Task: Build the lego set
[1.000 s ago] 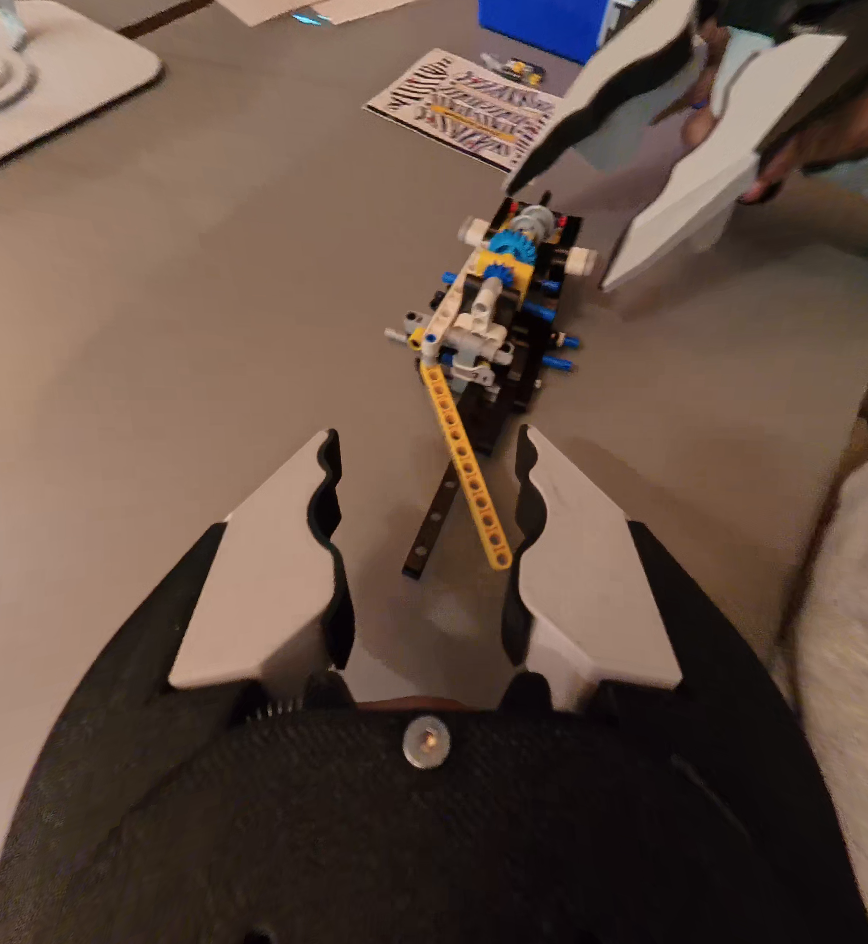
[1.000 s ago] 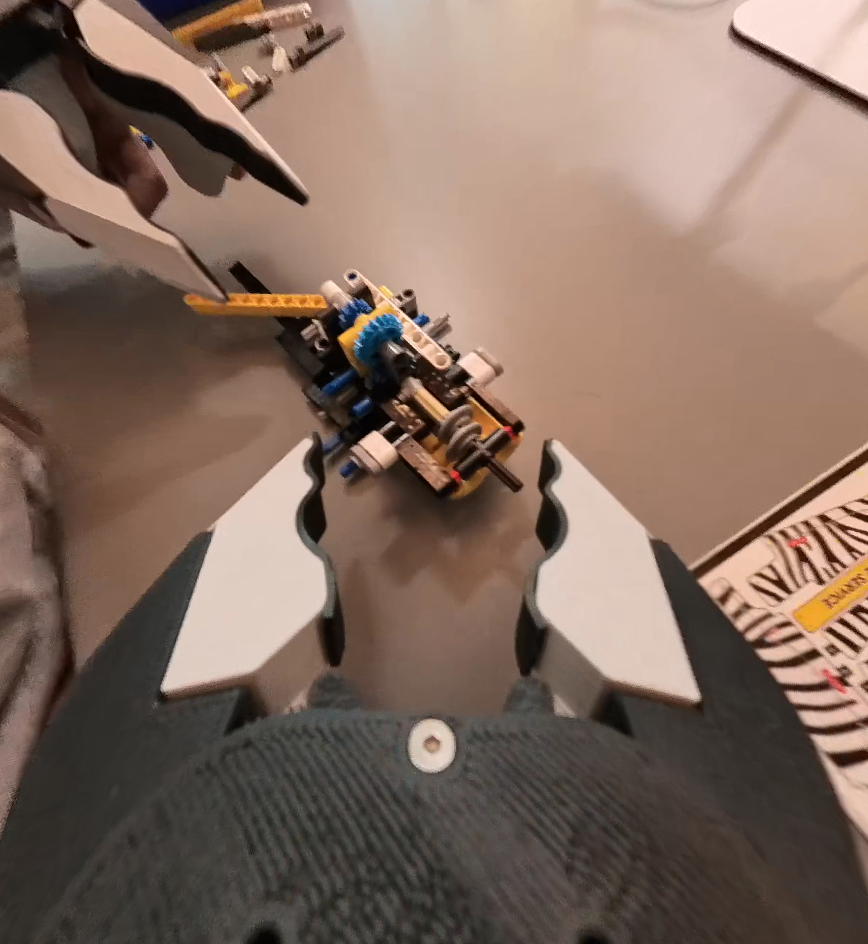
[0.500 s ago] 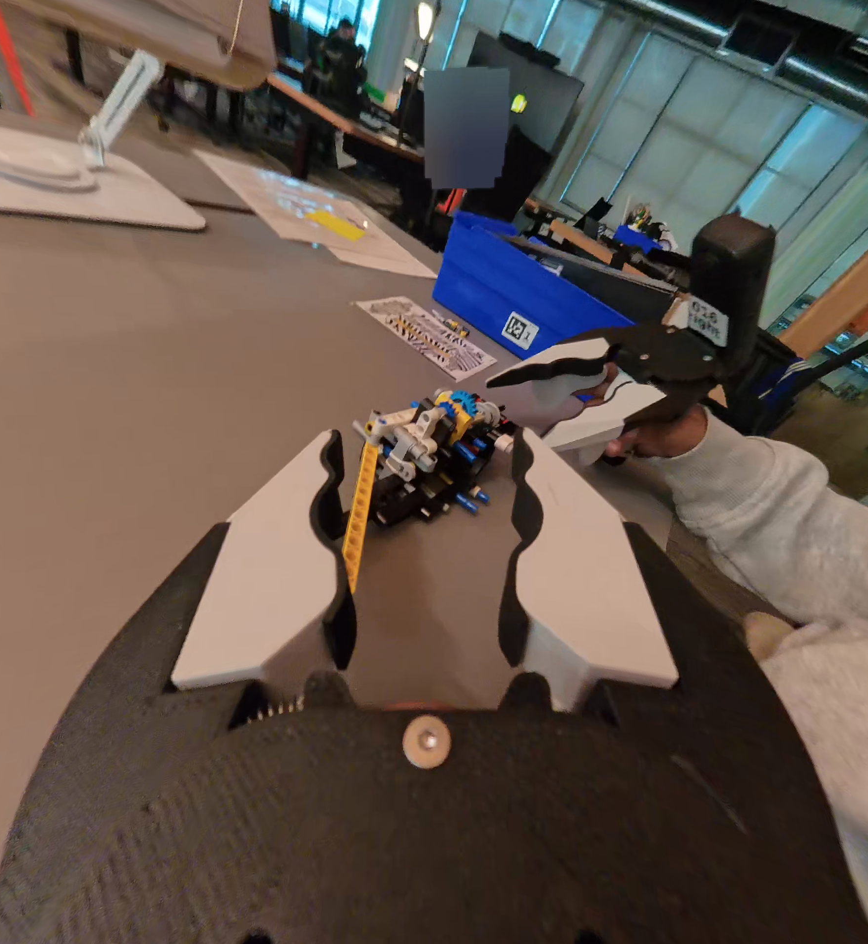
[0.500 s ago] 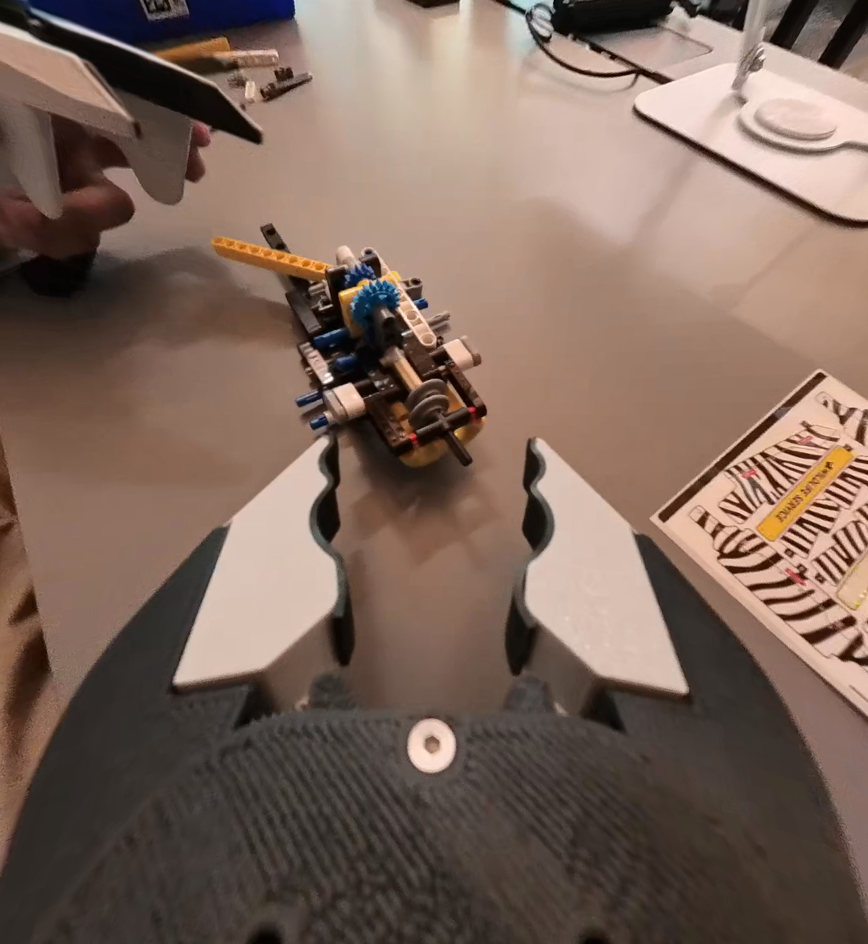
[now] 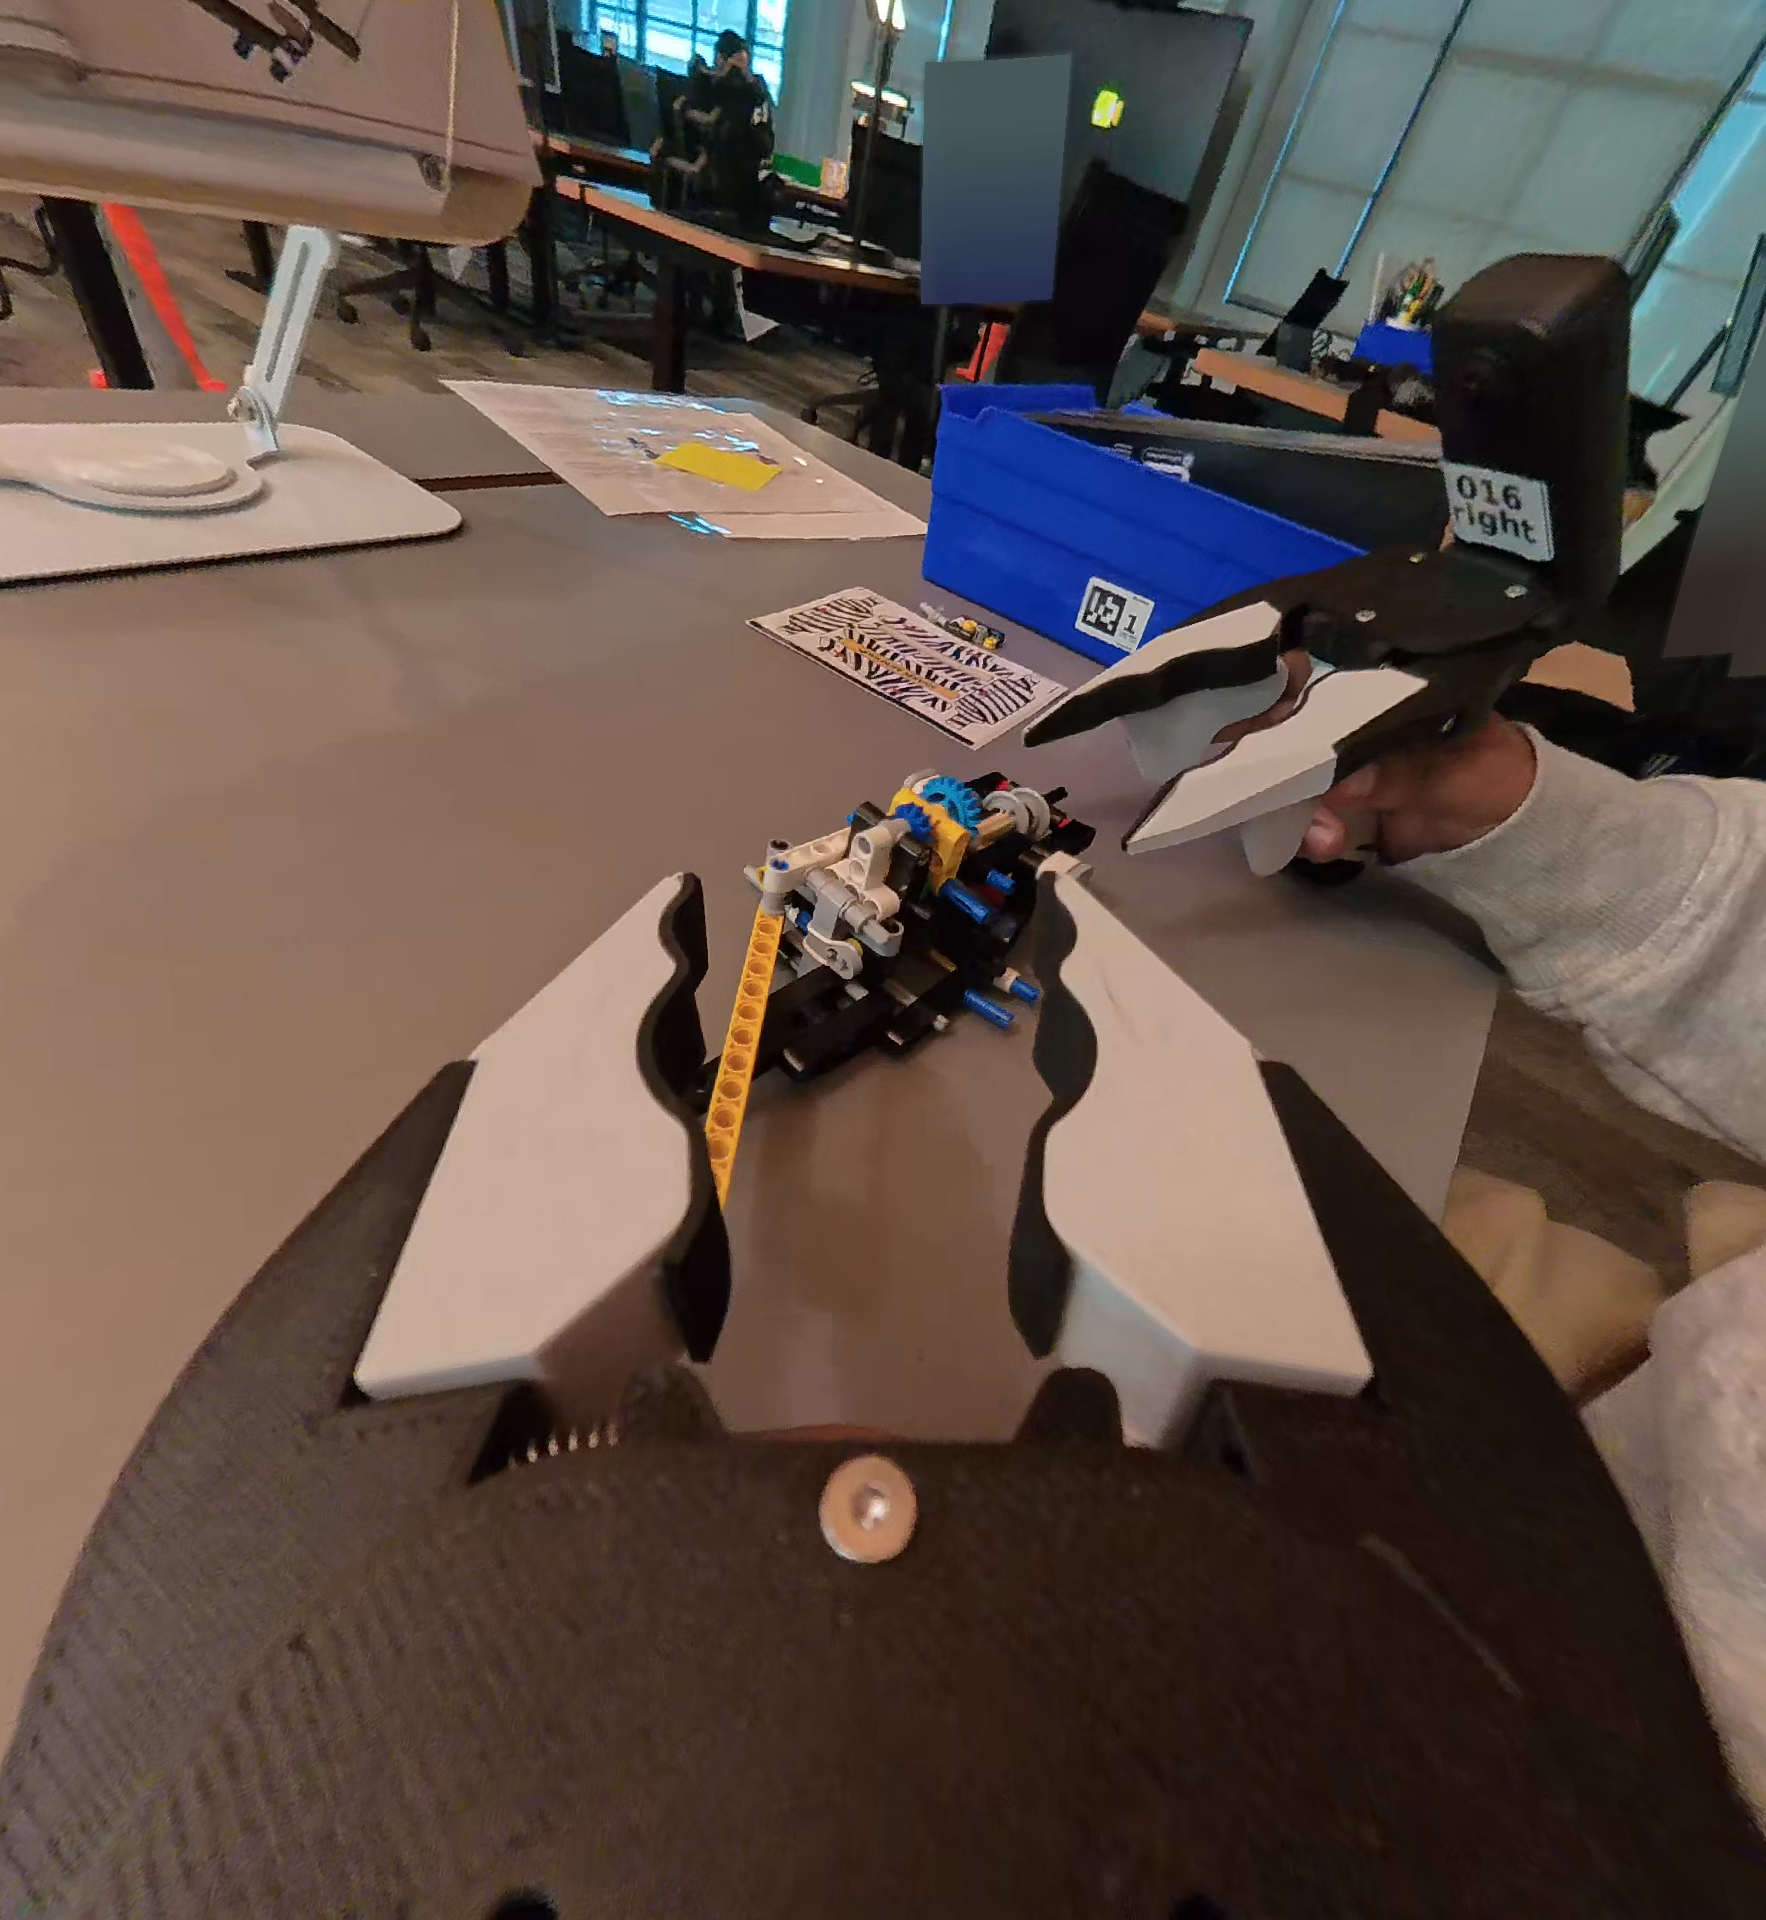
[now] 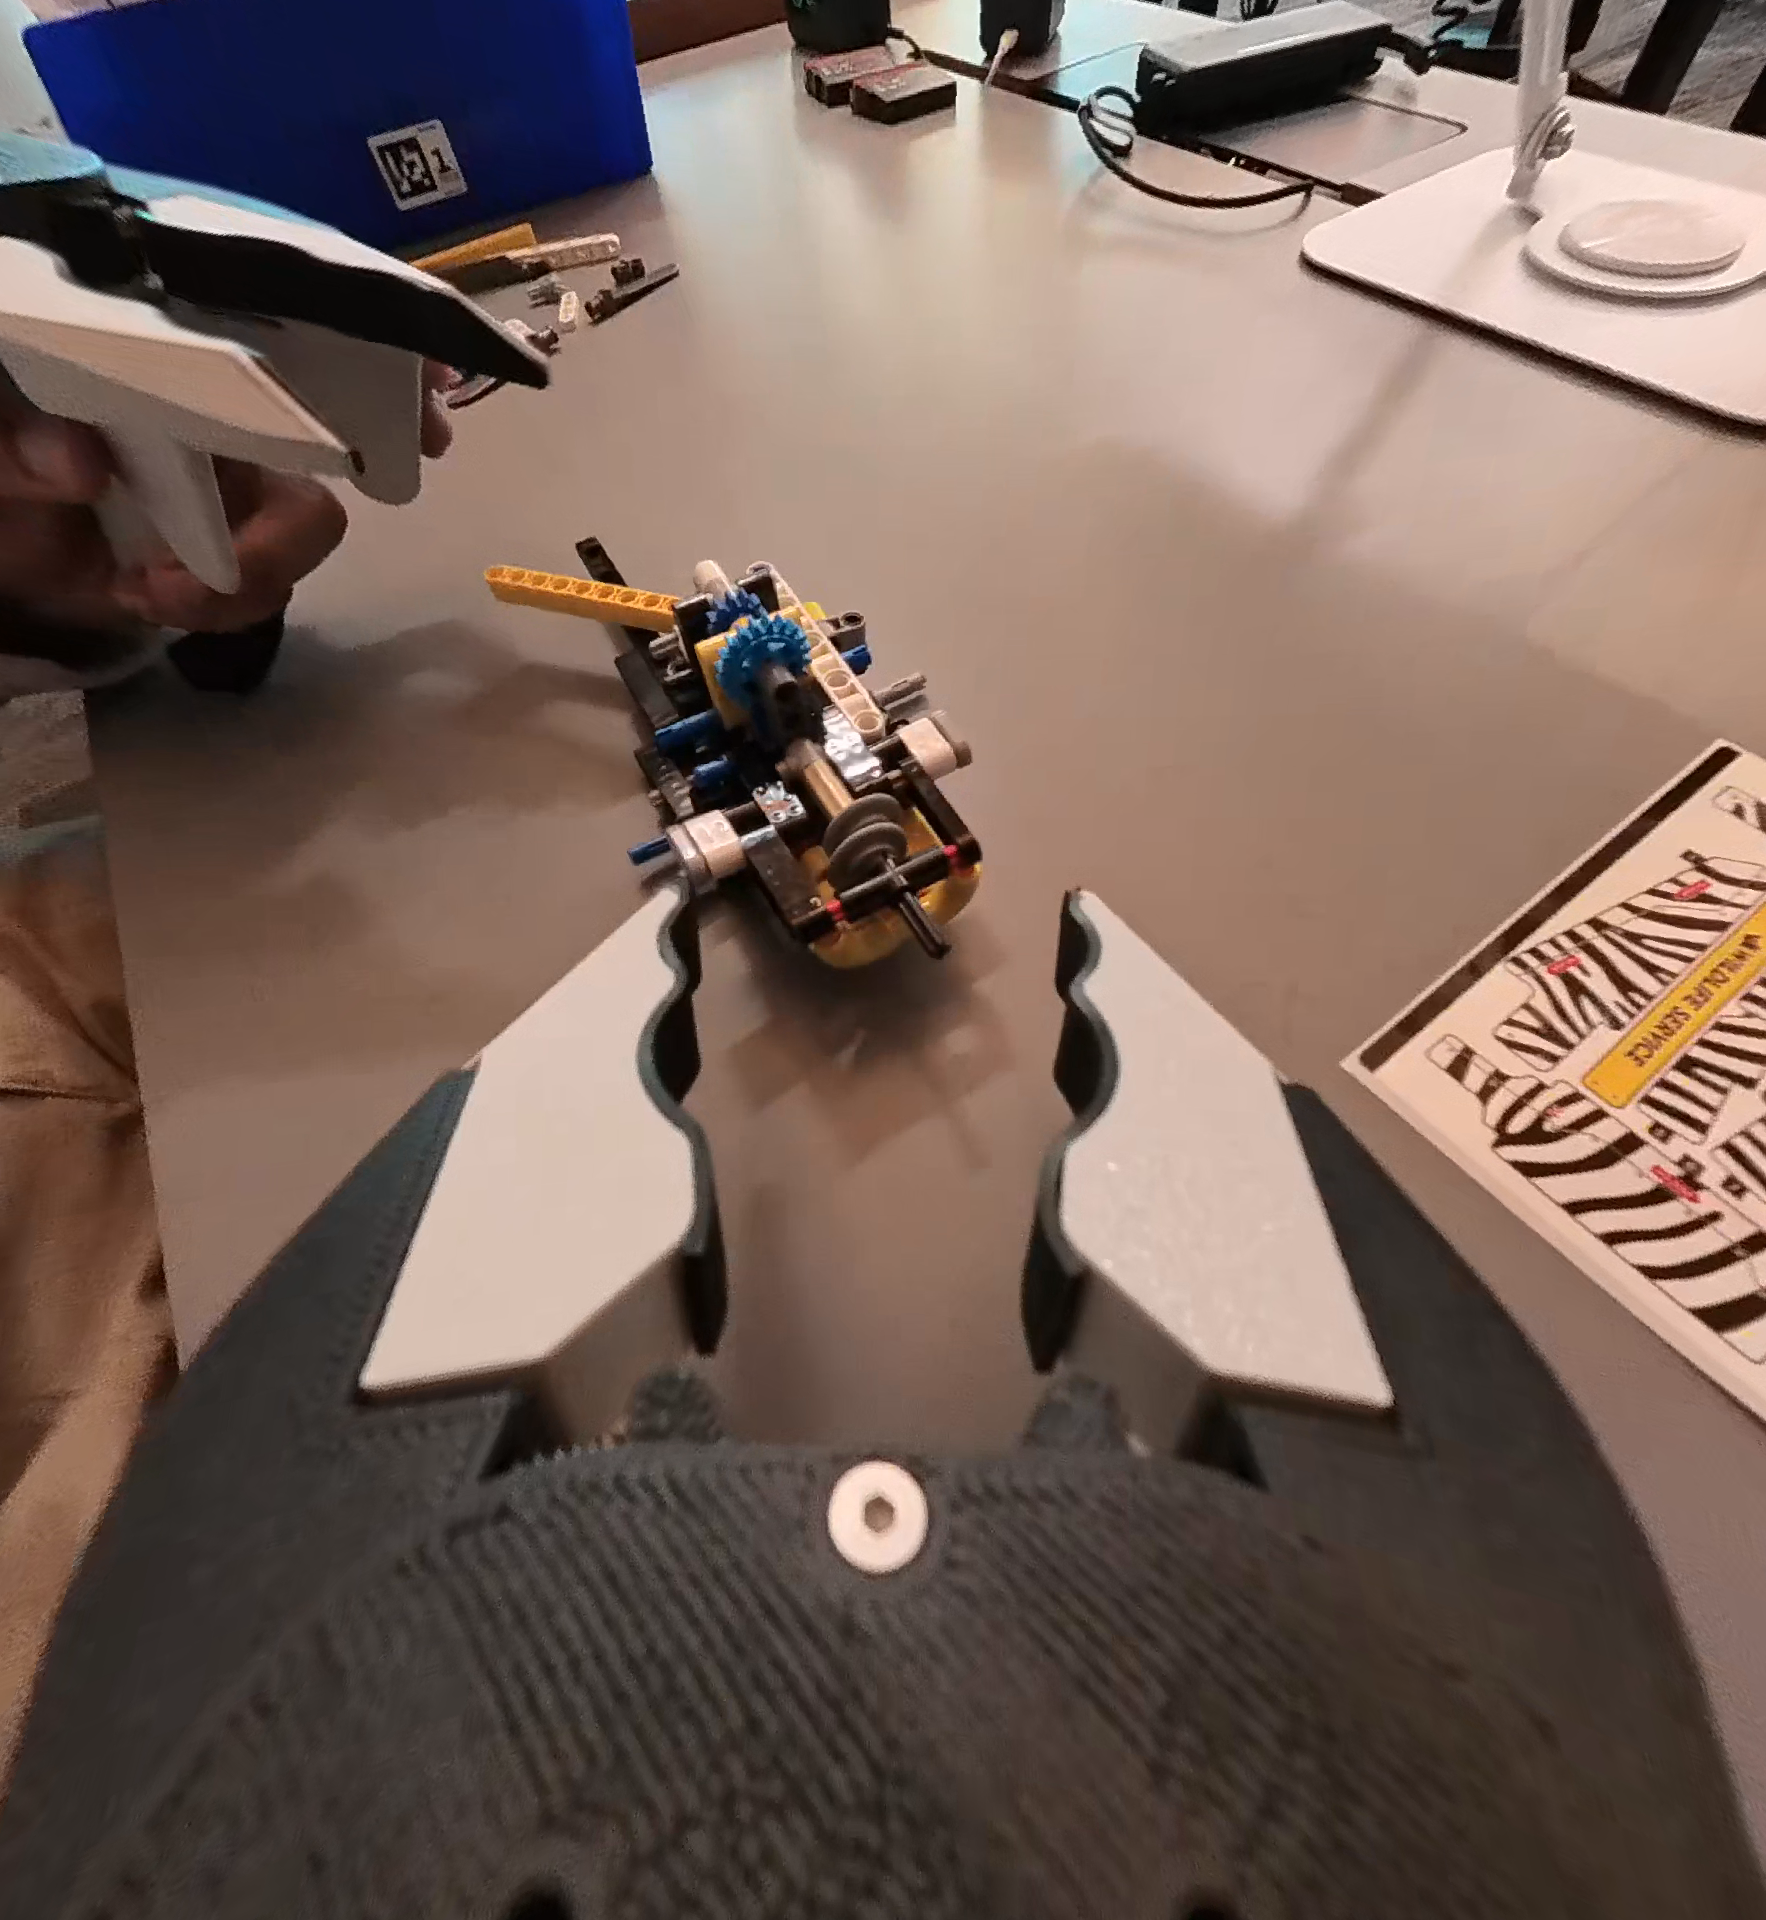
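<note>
A partly built lego chassis point(image 5: 910, 914), black with yellow, white and blue parts and a blue gear, lies on the grey table point(image 5: 235, 831). A long yellow beam point(image 5: 744, 1039) sticks out of it toward my left gripper point(image 5: 868, 894), which is open and empty, low behind the model. My right gripper point(image 6: 868, 914) is open and empty, just short of the chassis point(image 6: 806, 769) at its other end. Each gripper shows in the other's view: the right one point(image 5: 1097, 779), the left one point(image 6: 443, 416). Both are apart from the model.
A zebra-striped sticker sheet point(image 6: 1637, 1060) lies right of the chassis. A blue bin point(image 5: 1118, 520) stands at the back with loose lego pieces point(image 6: 557, 270) beside it. A white lamp base point(image 6: 1606, 249) and papers point(image 5: 681, 457) sit farther off. A person's sleeve point(image 5: 1637, 935) crosses the table edge.
Both grippers tilted up from looking down at the table to a lower, more level view. The left gripper drew closer to the yellow beam; the right backed slightly off the chassis. Both stayed open.
</note>
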`<state>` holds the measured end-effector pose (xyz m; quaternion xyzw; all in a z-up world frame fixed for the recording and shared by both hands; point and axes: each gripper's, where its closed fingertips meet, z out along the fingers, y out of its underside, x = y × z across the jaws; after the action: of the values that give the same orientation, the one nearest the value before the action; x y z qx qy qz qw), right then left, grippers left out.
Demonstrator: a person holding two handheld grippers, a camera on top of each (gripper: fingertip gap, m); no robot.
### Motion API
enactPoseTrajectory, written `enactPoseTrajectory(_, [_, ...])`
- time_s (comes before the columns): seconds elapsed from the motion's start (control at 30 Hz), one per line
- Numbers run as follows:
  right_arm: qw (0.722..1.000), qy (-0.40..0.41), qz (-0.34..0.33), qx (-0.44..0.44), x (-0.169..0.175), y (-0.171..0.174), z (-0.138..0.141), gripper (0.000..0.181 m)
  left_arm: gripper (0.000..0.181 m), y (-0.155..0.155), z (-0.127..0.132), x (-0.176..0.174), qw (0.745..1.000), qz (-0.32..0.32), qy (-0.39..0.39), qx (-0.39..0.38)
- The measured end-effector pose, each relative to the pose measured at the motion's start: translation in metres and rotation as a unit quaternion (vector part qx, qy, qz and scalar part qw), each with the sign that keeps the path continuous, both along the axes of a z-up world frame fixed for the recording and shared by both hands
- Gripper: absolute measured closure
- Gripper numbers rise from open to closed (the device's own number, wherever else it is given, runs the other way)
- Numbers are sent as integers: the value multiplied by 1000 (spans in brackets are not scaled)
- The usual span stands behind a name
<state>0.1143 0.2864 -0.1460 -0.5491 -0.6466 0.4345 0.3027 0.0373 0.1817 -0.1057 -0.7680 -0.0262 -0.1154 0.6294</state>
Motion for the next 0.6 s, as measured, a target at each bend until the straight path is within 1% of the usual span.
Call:
enactPoseTrajectory(0.17, [1000,-23,7,13,-1,-3,-8,113,119,0,0,8,1000,-13,25,-2])
enactPoseTrajectory(0.6, [999,-30,16,14,-1,-6,-10,113,120,2,-3,8,1000,-16,18,-11])
